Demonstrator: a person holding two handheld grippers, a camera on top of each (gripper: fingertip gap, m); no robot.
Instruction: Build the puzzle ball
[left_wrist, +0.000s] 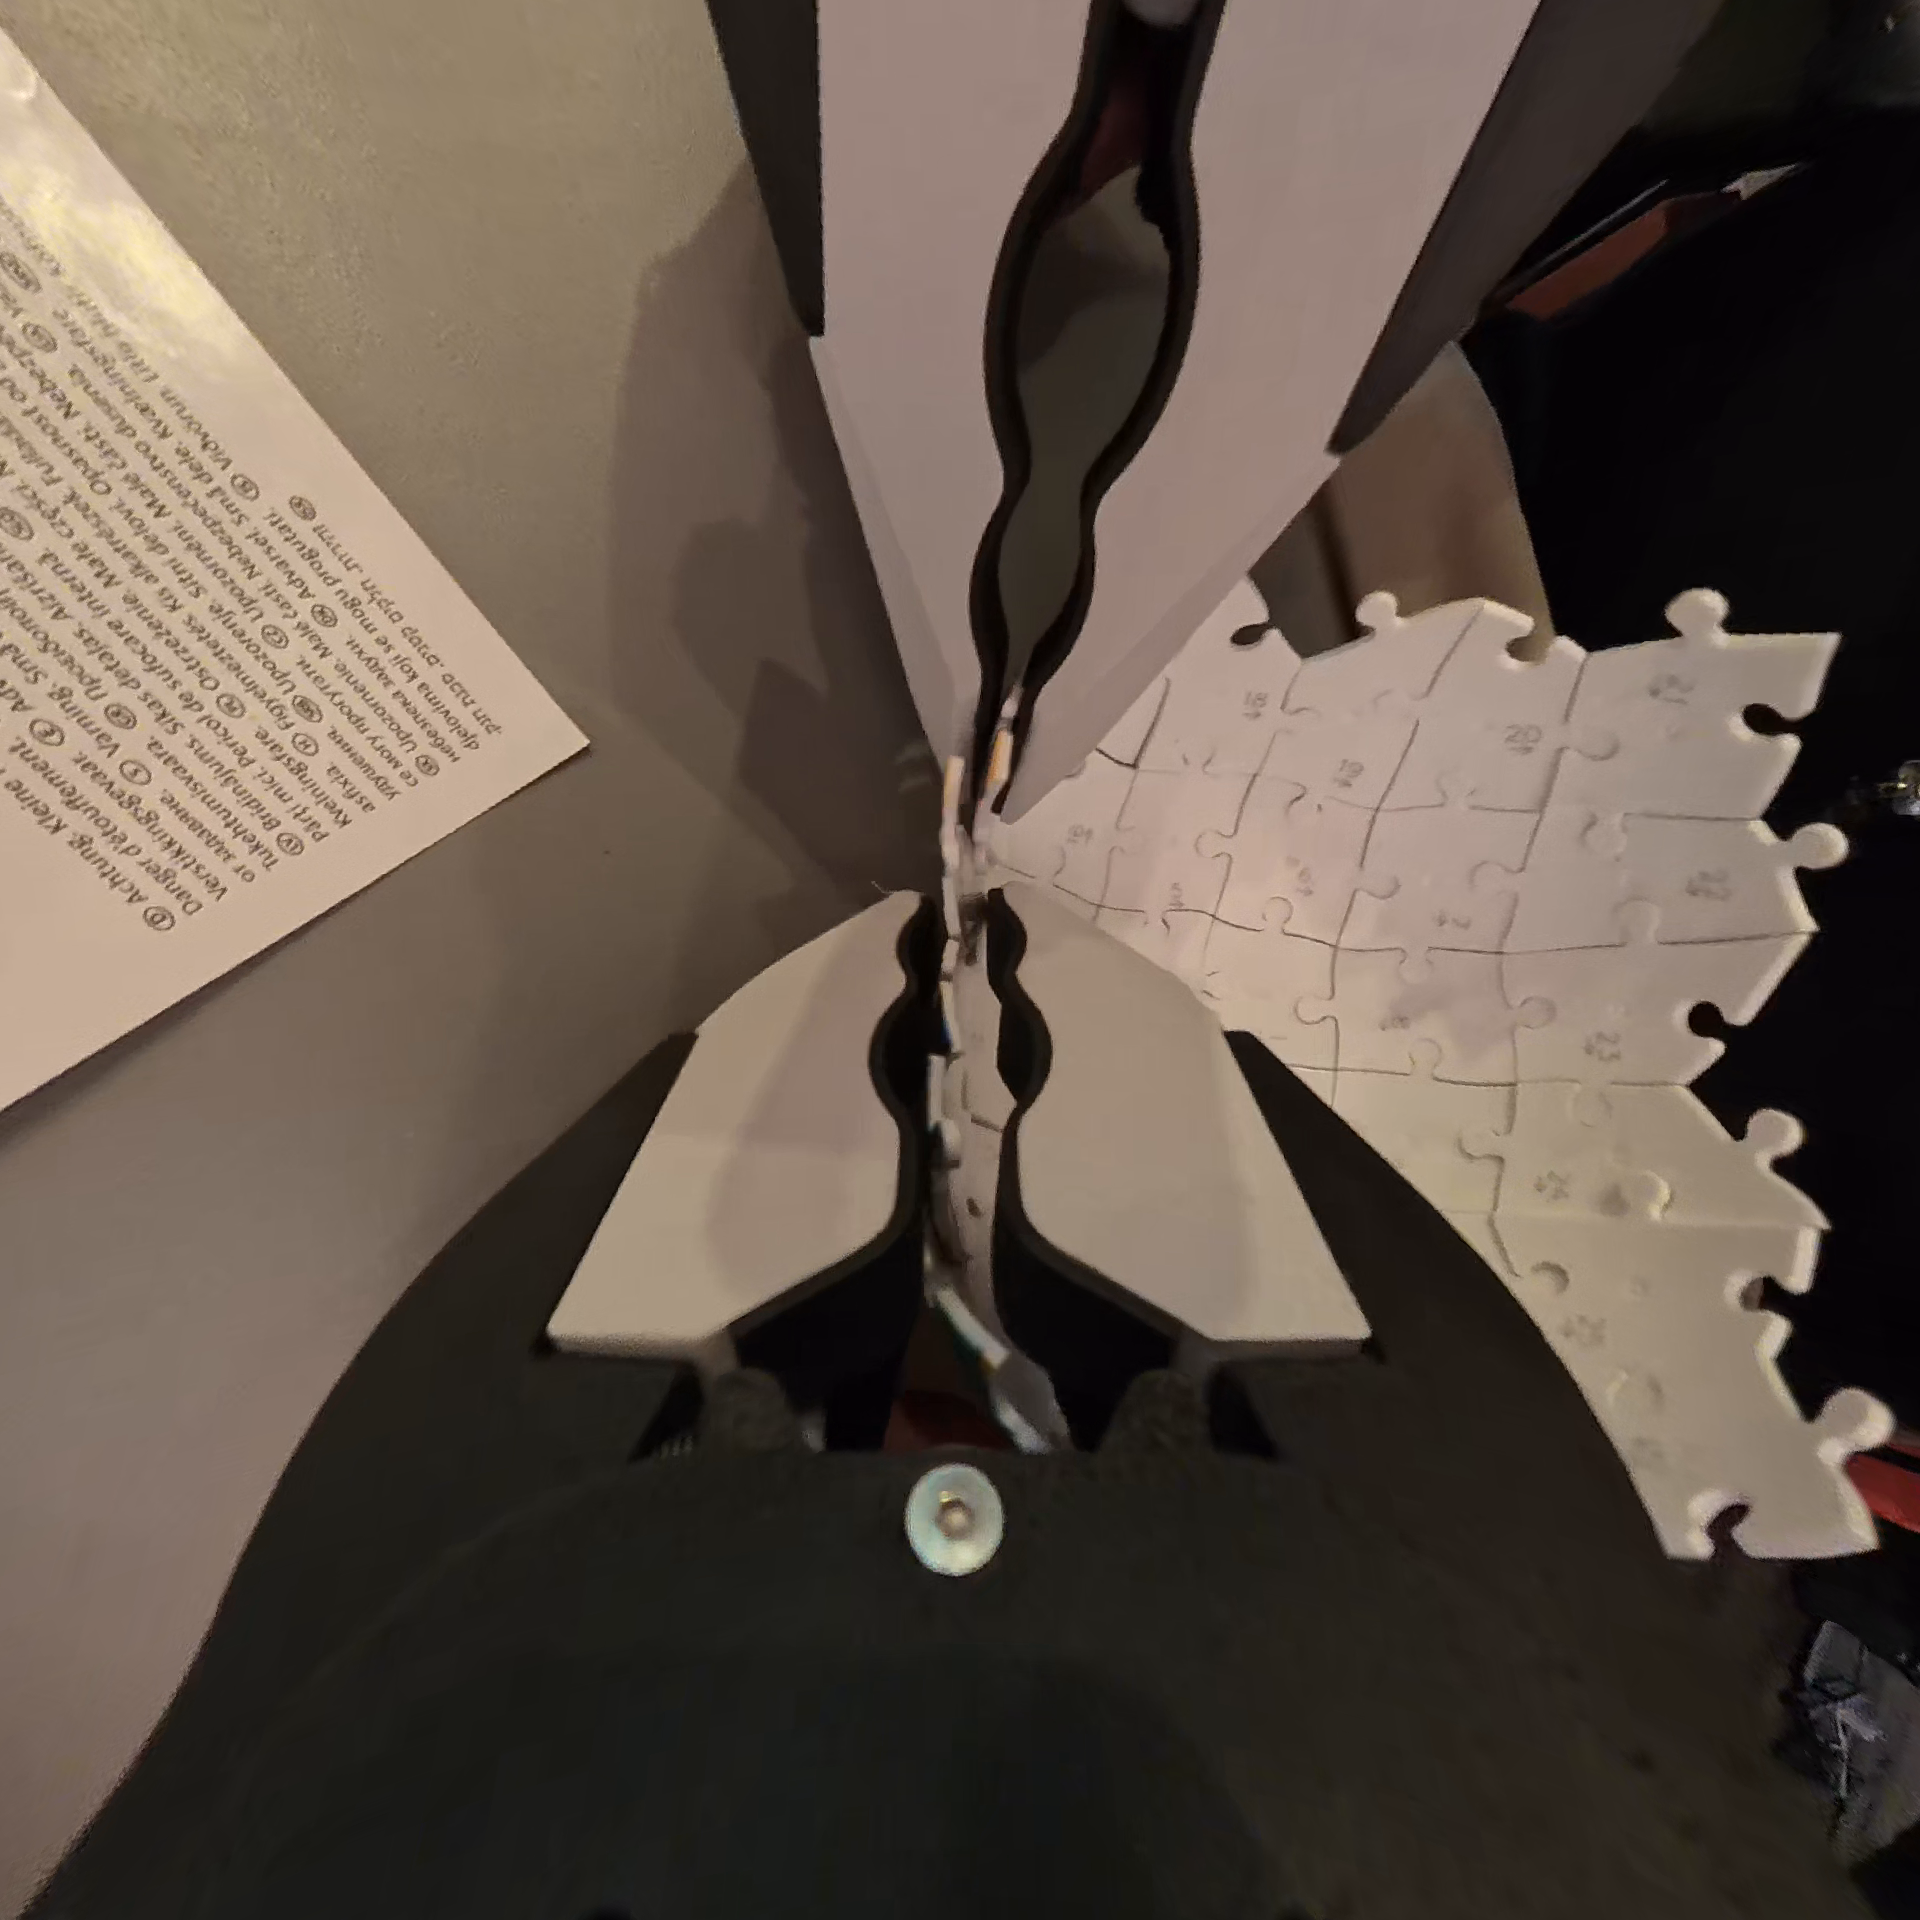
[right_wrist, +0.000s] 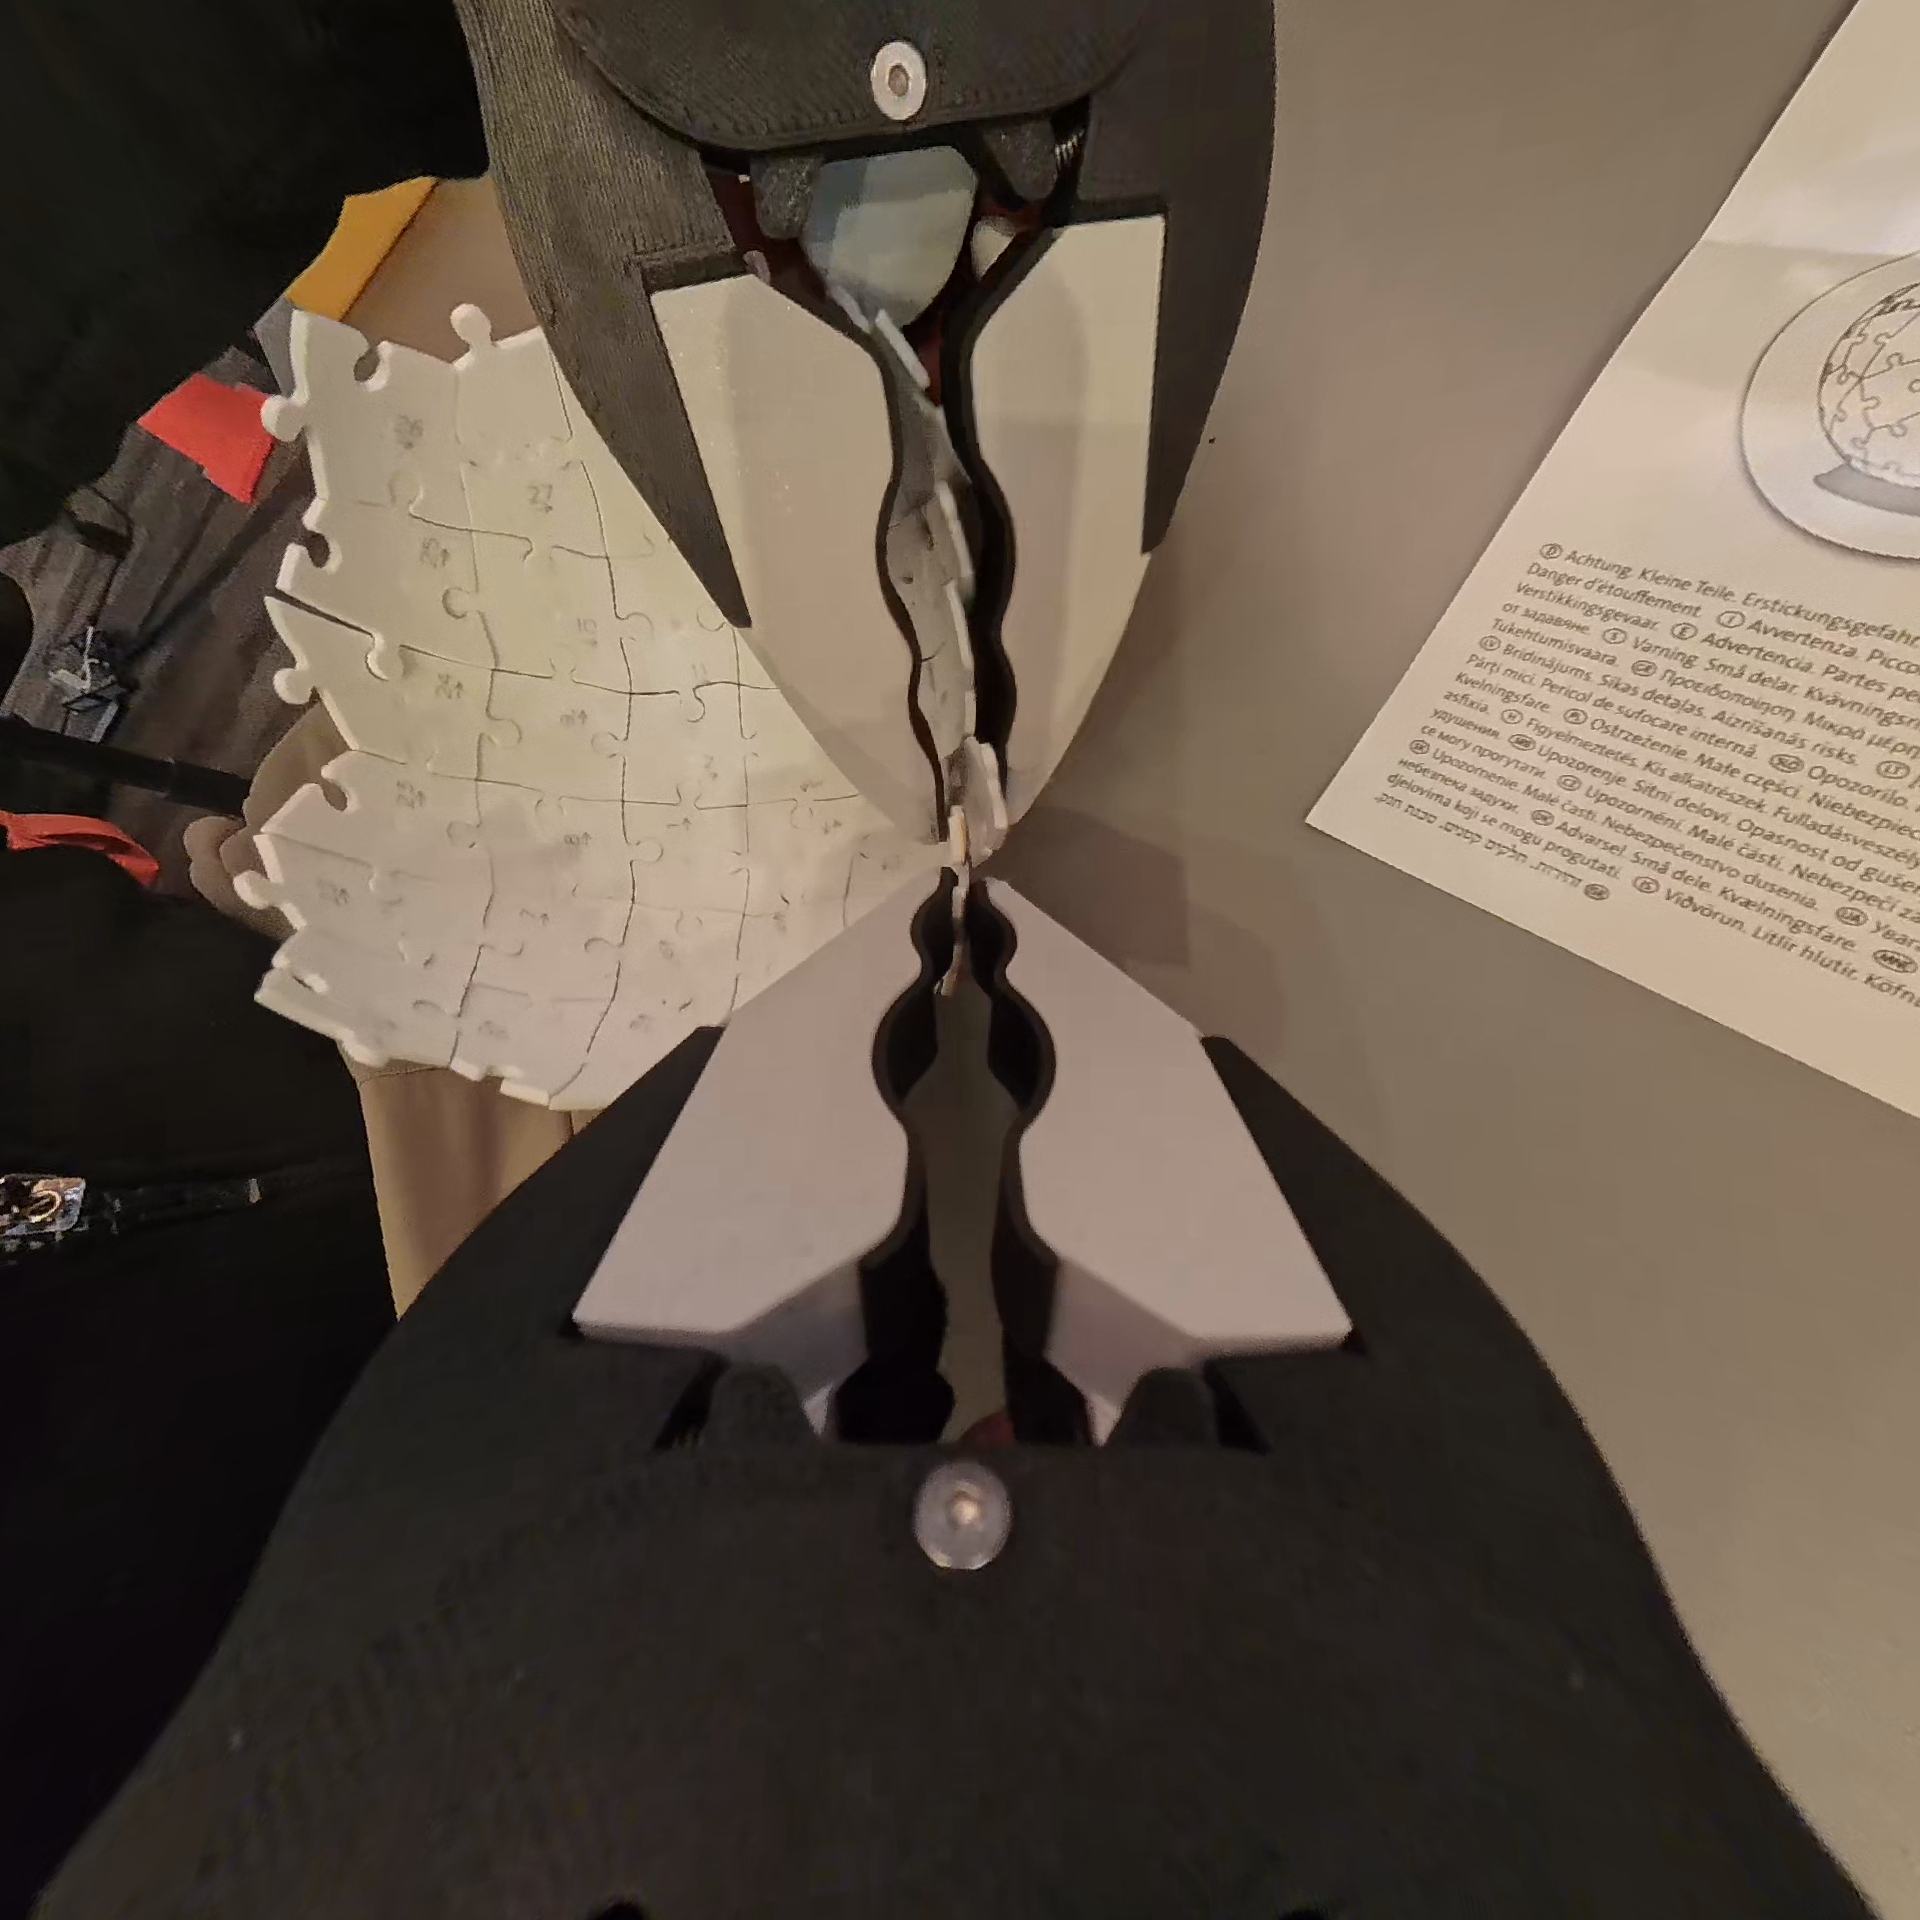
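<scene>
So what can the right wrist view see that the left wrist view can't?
Only the right wrist view shows the drawing of a finished ball on the printed sheet, plus a yellow patch behind the puzzle.

Only the left wrist view shows the sheet's bottom corner lying on the grey table.

Both show the curved white puzzle shell, its blank numbered side facing the cameras, and the two grippers meeting tip to tip: the left gripper and right gripper each shut on the shell's edge.
</scene>
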